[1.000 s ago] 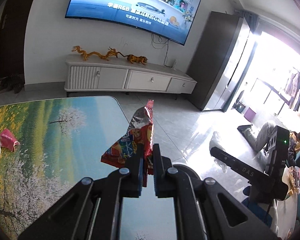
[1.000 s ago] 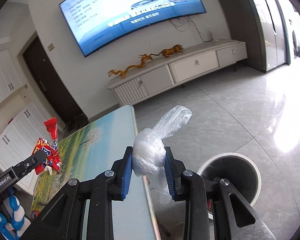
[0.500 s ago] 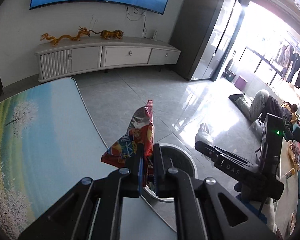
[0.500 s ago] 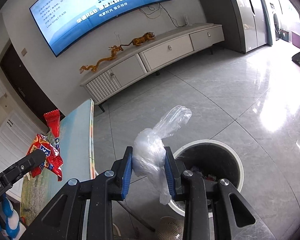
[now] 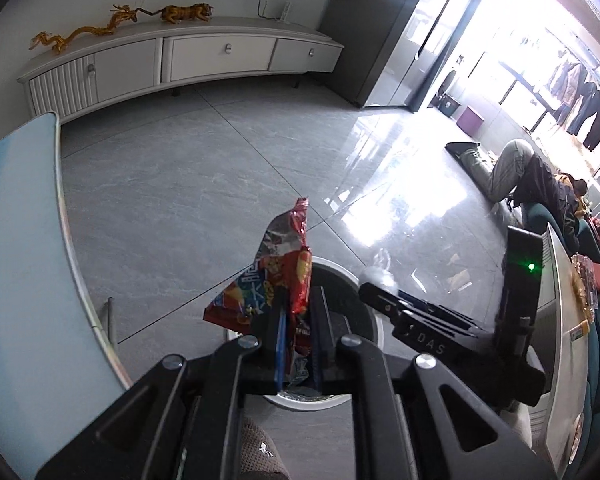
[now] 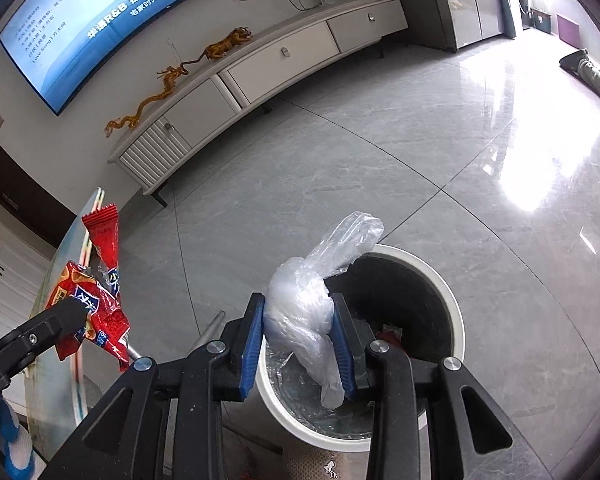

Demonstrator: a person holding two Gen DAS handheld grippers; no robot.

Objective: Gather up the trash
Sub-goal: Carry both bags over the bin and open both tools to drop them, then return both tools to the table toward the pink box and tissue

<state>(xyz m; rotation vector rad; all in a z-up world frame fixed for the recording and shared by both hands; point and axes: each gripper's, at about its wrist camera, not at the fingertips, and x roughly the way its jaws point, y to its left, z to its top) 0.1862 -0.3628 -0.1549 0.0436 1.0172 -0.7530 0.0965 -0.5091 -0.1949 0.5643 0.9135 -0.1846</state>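
Between the blue pads of the right gripper [image 6: 298, 338], pressed onto it from both sides, sits a crumpled clear plastic bag [image 6: 312, 300], now directly over the round white-rimmed trash bin [image 6: 454, 312]; a second ago the bin lay ahead and lower right. Pinched in the left gripper [image 5: 298, 334] is a red printed foil snack wrapper [image 5: 278, 276], now off the landscape-printed tabletop [image 5: 24, 248] and above the bin's near rim. Both pieces have reached the drop zone, so release appears to be the next step.
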